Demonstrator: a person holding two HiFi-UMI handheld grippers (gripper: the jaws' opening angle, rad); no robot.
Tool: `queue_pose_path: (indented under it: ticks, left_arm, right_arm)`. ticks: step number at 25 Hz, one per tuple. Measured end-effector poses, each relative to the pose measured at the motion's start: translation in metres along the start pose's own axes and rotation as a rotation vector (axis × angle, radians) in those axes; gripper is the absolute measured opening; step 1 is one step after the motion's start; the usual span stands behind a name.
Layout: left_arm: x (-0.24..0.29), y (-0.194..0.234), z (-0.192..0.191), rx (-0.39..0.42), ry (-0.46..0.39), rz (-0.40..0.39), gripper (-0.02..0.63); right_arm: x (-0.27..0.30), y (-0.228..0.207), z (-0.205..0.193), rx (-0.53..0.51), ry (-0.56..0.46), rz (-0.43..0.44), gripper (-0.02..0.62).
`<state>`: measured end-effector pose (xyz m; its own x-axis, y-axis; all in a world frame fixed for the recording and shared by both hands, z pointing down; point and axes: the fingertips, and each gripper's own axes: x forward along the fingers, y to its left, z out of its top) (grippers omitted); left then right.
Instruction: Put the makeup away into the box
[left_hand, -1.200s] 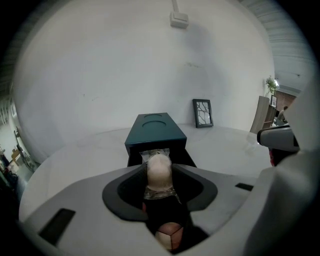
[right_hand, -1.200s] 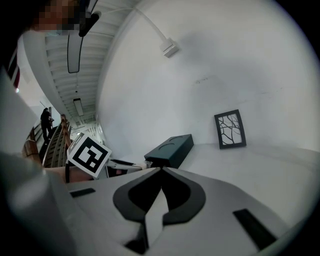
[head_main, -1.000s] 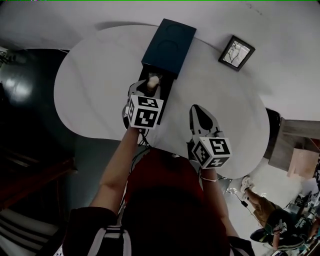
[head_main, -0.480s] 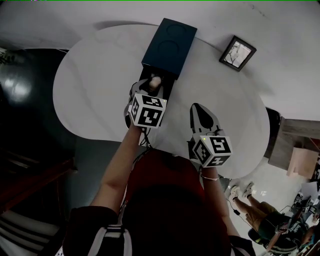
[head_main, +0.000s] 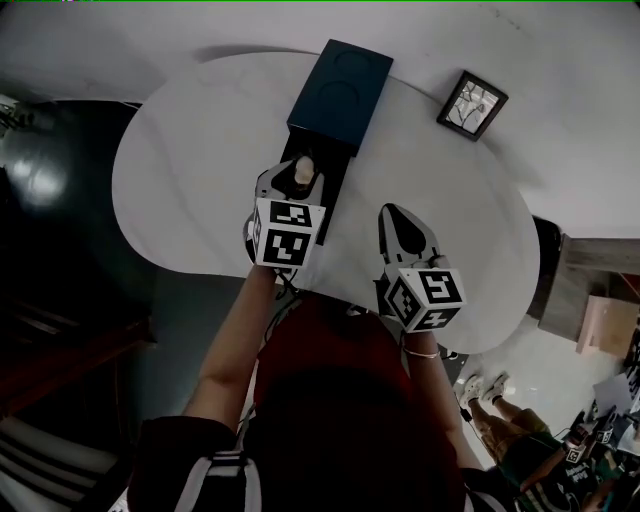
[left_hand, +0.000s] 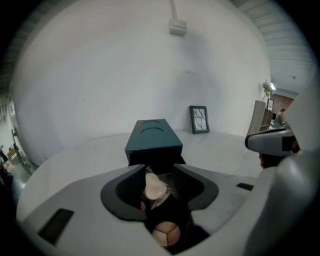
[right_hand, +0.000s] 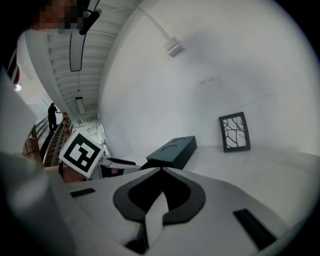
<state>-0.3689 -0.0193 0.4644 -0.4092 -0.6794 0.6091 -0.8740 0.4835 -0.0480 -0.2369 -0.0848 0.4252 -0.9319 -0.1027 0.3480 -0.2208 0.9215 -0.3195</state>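
Makeup (left_hand: 154, 189) partly covers the box's (left_hand: 152, 136) dark drawer (head_main: 333, 190).

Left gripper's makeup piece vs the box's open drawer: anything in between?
Nothing visible. The pale wrapped makeup piece sits between the opening jaws of the left gripper, right at the open drawer of the dark teal box. A round compact lies nearer in the drawer. The right gripper stays aside, shut.

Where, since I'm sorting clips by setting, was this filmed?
Likely a large workspace or studio hall, not a home: a ribbed ceiling with strip lights, a white table against a bare wall, and another person nearby.
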Motion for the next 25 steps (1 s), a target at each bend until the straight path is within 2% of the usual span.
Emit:
queue_pose_path:
  ticks: [5, 11, 17, 25]
  left_arm:
    - [-0.029, -0.008, 0.003, -0.049, -0.058, 0.002, 0.136]
    - [-0.062, -0.018, -0.003, -0.054, -0.091, 0.028, 0.074]
    - [-0.089, -0.029, -0.010, -0.084, -0.109, 0.037, 0.038]
    - [-0.119, -0.052, -0.014, -0.117, -0.155, 0.004, 0.023]
  right_arm:
    - [-0.012, 0.009, 0.003, -0.011, -0.022, 0.021, 0.015]
    - [-0.033, 0.020, 0.005, -0.031, -0.047, 0.043, 0.015]
    - [-0.053, 0.025, 0.008, -0.043, -0.068, 0.055, 0.015]
    - [-0.080, 0.028, 0.015, -0.071, -0.100, 0.075, 0.014]
